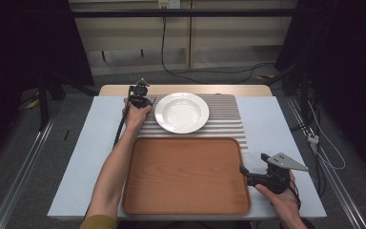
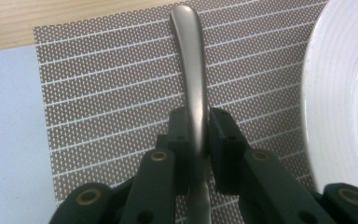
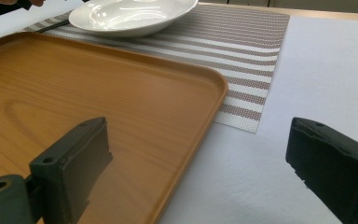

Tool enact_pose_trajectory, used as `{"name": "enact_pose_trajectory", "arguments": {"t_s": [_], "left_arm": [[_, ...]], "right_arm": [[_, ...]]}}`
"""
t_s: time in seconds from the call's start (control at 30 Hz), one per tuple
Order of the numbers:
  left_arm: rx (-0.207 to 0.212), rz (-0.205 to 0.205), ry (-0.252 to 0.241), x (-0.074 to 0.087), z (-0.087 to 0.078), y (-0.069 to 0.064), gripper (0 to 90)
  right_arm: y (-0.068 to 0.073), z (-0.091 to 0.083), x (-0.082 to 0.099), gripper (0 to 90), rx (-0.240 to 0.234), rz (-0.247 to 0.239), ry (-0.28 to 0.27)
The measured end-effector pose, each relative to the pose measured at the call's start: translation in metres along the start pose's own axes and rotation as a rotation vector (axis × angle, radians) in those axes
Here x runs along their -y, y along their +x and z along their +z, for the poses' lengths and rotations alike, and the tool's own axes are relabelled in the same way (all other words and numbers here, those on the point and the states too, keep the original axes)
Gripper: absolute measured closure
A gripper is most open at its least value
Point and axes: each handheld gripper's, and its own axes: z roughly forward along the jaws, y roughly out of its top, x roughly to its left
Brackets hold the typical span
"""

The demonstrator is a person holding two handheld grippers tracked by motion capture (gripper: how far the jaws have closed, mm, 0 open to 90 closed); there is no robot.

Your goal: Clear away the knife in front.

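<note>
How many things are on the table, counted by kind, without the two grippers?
Plate, white: 1
Tray, wooden: 1
Placemat, striped: 1
Metal utensil handle, between the jaws of the left gripper: 1
Total: 4

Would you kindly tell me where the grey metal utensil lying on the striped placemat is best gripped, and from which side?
Grip the grey metal utensil across its slim handle, from above: it lies flat on the striped placemat, narrow sides exposed. The left tongs already pinch it there, beside the white plate.
</note>
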Motion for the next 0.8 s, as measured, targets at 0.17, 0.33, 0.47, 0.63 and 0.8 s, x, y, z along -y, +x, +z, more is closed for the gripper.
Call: {"name": "enact_pose_trajectory", "arguments": {"t_s": [0.17,0.33,0.47,0.63,0.8], "left_arm": [[0.012,-0.011,-0.007,0.001,-0.001,0.002,80.2],[0.023,-0.008,0.001,0.001,-0.003,0.002,80.2],[0.025,-0.011,0.005,0.002,-0.007,0.003,80.2],[0.037,-0.013,-0.014,0.000,-0.016,0.005,80.2],[0.047,0.006,-0.026,0.000,-0.028,0.005,80.2]], "right_arm": [[0.001,0.001,0.000,5.9,0.000,-0.002,0.000],[0.001,0.001,0.000,5.9,0.001,-0.003,0.004],[0.001,0.001,0.000,5.9,0.001,-0.002,0.003],[0.001,0.000,0.000,5.9,0.001,-0.001,0.001],[0.001,0.001,0.000,5.9,0.003,-0.005,0.001]]}}
